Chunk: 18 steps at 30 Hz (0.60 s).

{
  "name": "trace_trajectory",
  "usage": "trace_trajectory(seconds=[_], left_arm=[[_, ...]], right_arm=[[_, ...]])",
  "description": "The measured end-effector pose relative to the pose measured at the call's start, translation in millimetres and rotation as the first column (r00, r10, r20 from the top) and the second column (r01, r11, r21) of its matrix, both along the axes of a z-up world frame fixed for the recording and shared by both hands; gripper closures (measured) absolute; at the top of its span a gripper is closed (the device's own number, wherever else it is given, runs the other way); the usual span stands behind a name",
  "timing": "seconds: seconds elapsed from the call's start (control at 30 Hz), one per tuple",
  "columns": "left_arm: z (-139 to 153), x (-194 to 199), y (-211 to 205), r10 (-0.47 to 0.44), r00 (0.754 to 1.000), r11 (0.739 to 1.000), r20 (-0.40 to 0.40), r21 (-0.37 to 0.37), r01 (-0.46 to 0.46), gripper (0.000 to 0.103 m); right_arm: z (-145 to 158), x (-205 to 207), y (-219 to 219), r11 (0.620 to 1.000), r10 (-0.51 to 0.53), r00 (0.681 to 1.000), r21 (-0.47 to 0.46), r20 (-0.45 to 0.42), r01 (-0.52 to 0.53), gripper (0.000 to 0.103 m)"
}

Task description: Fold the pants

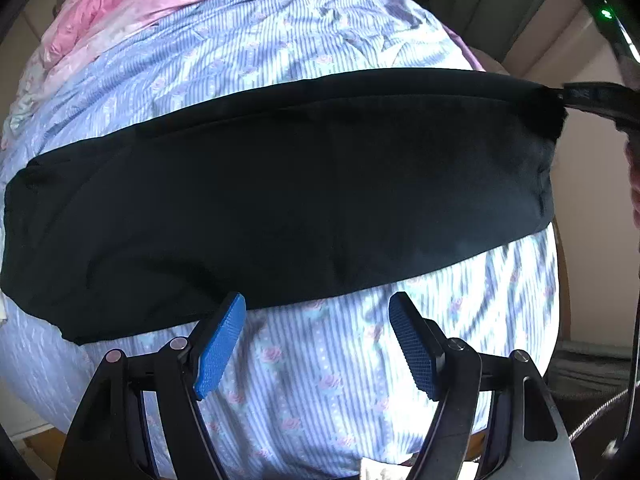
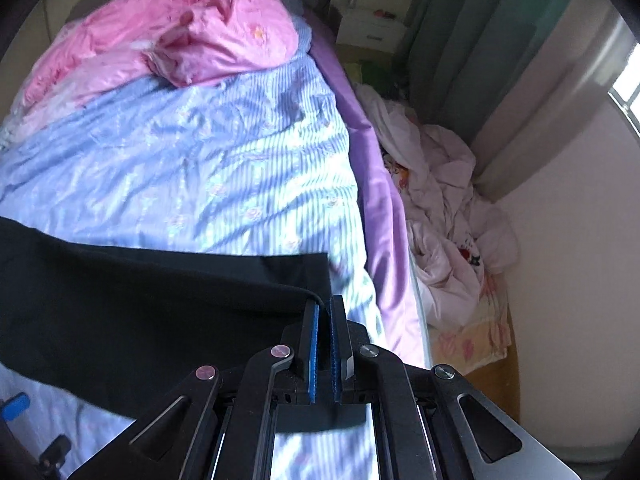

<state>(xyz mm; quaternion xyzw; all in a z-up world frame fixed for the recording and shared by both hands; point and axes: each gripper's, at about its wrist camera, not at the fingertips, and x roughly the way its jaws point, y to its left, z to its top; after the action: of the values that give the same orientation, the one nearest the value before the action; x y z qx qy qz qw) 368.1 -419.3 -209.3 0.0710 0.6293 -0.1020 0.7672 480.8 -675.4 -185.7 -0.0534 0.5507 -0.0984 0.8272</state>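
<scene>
The black pants lie stretched as one long dark band across the bed, on the blue-and-white striped floral cover. A lengthwise seam or fold line runs along the upper part of the band.

Right gripper: jaws closed almost fully, blue pads nearly meeting. In the right wrist view a thin edge of the black fabric at the end of the pants enters between the pad tips, so this gripper is pinching the cloth there. In the left wrist view the same gripper appears at the far right end of the band, where the fabric is drawn to a raised point at the clamp.

Left gripper: jaws spread wide, nothing between the pads. It points steeply down at the cover just beside the near edge of the pants; the left pad tip overlaps that edge in the picture, but contact cannot be confirmed.

A crumpled pink quilt lies at the far end of the bed. A purple sheet hangs along the bed's side, with a heap of pale laundry on the floor beside it, below a green curtain
</scene>
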Motion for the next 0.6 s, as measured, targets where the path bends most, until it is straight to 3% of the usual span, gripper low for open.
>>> trace_trajectory(seconds=[0.4,0.43,0.5,0.53,0.6], left_arm=[[-20.2,31.8,-9.3,0.03,0.999,0.999,-0.019,0.043,-0.029,0.03],[-19.2,33.0,-8.3,0.029,1.0,0.999,-0.011,0.045,-0.029,0.03],[-16.5,33.9,-5.1,0.028,1.0,0.999,0.0,0.042,-0.028,0.03],[-13.4,33.8,-1.4,0.032,0.999,0.999,0.007,0.037,-0.033,0.03],[-6.4,32.9,5.4,0.041,0.999,0.999,0.022,0.026,-0.042,0.03]], right_arm=[[-79.7,67.2,-6.1,0.999,0.035,0.988,-0.036,-0.149,-0.041,0.097],[-80.6,67.2,-4.9,0.999,0.033,0.989,-0.037,-0.147,-0.039,0.094],[-75.5,63.3,0.9,0.998,0.029,0.992,-0.055,-0.127,-0.036,0.073],[-69.4,58.7,5.3,0.997,0.034,0.993,-0.058,-0.11,-0.041,0.053],[-52.3,43.8,18.2,0.995,0.059,0.997,-0.072,-0.059,-0.063,0.048]])
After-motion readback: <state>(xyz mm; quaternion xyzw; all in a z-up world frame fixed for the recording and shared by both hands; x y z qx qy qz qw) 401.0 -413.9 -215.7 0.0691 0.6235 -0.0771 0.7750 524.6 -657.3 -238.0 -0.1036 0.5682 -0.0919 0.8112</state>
